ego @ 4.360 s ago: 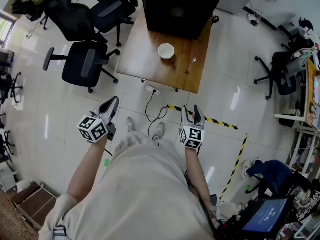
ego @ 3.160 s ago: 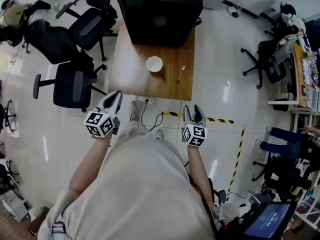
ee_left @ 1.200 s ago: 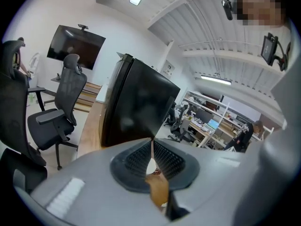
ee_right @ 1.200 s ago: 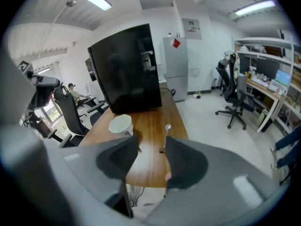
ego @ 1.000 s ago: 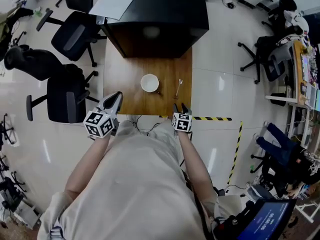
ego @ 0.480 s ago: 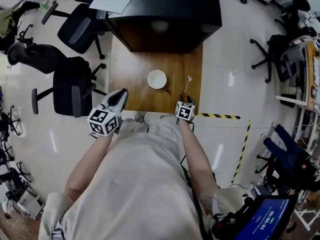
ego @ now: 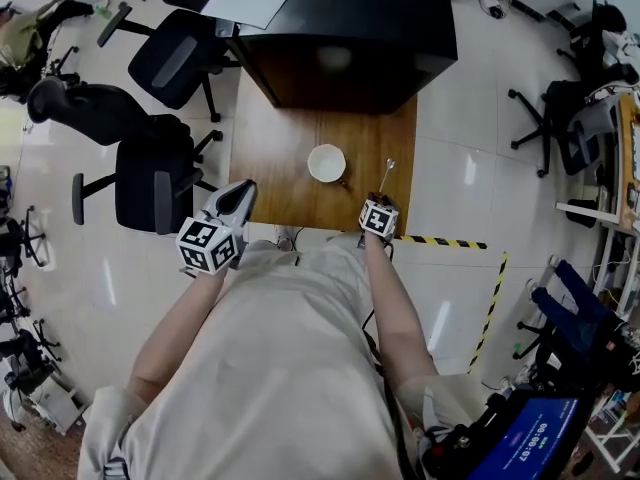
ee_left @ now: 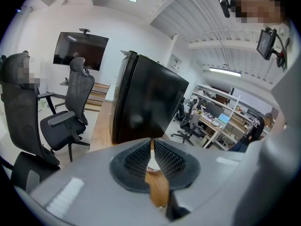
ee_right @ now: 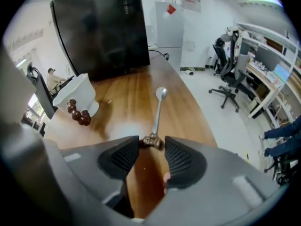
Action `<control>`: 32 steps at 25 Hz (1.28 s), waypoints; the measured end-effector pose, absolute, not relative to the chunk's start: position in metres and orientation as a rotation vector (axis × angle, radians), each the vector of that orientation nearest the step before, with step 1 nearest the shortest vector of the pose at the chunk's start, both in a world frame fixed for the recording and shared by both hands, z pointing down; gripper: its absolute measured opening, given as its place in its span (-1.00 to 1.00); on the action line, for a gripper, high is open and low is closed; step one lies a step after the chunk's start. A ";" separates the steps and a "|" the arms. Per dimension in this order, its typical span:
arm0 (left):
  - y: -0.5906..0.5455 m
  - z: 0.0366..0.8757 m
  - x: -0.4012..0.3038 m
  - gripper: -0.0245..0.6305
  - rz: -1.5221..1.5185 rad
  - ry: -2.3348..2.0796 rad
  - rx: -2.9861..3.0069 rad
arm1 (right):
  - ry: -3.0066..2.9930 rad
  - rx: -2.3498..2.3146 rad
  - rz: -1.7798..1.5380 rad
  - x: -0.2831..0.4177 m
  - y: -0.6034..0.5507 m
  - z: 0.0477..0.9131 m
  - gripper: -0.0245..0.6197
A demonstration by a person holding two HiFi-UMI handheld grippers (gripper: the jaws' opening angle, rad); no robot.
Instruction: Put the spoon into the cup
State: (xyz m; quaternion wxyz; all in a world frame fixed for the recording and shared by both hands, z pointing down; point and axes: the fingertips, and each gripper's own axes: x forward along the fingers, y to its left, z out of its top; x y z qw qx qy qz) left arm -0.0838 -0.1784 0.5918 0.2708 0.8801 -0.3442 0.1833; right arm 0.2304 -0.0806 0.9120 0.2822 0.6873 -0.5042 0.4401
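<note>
Task barely started. The spoon isn't picked up yet: it lies flat on the desk w/ its bowl pointing away. It's well apart from the cup, which stands upright to its left w/ a string of dark brown beads at its foot.

The right gripper is down at the desk's near edge, jaws apart and just closing in a bit. The spoon's knobby brown handle end sits right btw the tips, pads prob. not pressing on it yet. So the grasp is the step in hand. Left to do: clamp the handle, lift, carry left to the cup, tip the spoon in, let go.

The left gripper hangs off the desk's near left corner, idle, jaws together bar a thin slit, nothing in them.

Writing: nothing legible. The marker cube on each gripper shows b/w patterns, not text. The red tag on the white door beyond the desk and the blue screen at the head view's lower right are both too small to read. No brand visible on cup or spoon.
</note>
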 end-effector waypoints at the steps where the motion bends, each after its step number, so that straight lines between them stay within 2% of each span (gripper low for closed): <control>1: -0.179 0.591 -0.087 -0.93 0.494 -0.934 2.369 | -1.354 1.841 1.178 0.230 -0.081 0.912 -0.39; 5: -0.178 0.588 -0.099 -0.93 0.491 -0.960 2.360 | -1.369 1.842 1.140 0.228 -0.080 0.910 -0.41; 7: -0.177 0.588 -0.100 -0.93 0.490 -0.961 2.359 | -1.374 1.826 1.144 0.227 -0.078 0.911 -0.53; 18: -0.172 0.591 -0.088 -0.93 0.485 -0.894 2.392 | -1.487 1.847 1.166 0.227 -0.071 0.878 -0.53; 32: -0.179 0.586 -0.067 -0.93 0.464 -0.815 2.449 | -1.697 1.813 0.985 0.197 -0.078 0.783 -0.53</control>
